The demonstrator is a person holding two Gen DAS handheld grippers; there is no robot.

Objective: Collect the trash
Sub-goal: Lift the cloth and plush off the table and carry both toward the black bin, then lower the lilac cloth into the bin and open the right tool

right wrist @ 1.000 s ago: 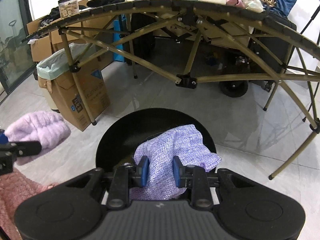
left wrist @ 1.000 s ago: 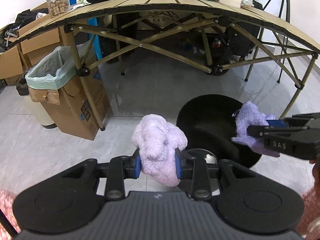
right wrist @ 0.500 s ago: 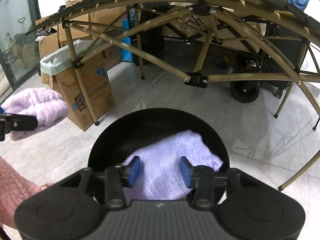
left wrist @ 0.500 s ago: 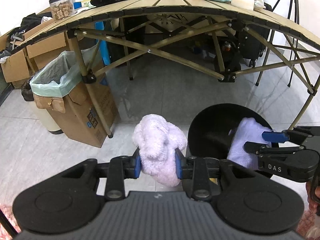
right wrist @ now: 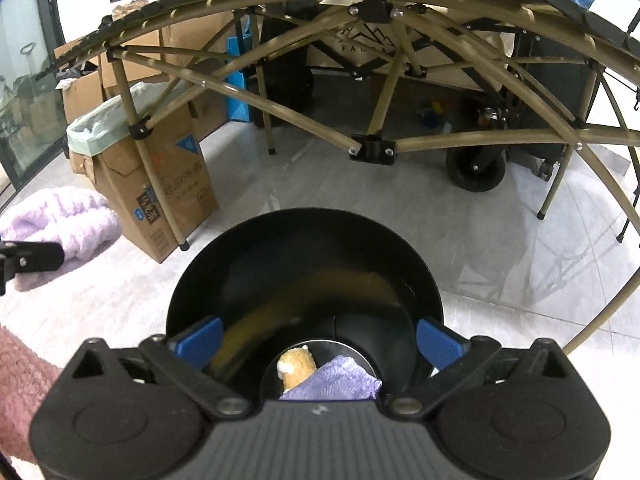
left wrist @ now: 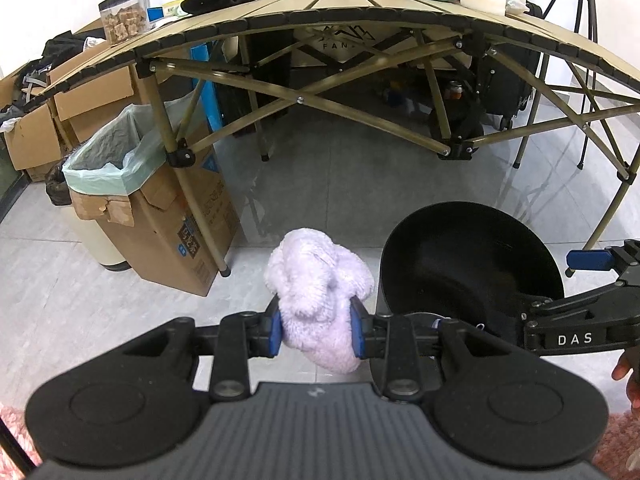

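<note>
Right claw (right wrist: 318, 344) just spread wide over black bin (right wrist: 424, 280) rim, empty; left claw (left wrist: 316, 326) clamps fluffy cloth (left wrist: 320, 292).

Grey tiled floor (left wrist: 340, 184) under black bin (right wrist: 304, 264), lined cardboard box (left wrist: 160, 216), folding table (left wrist: 360, 12).

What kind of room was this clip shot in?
Probably a workroom or storage space turned into a recording setup, not a lived-in home: a folding camp table piled with odds and ends, stacked cardboard boxes, a bag-lined box bin, and a tripod on tiled floor.
</note>
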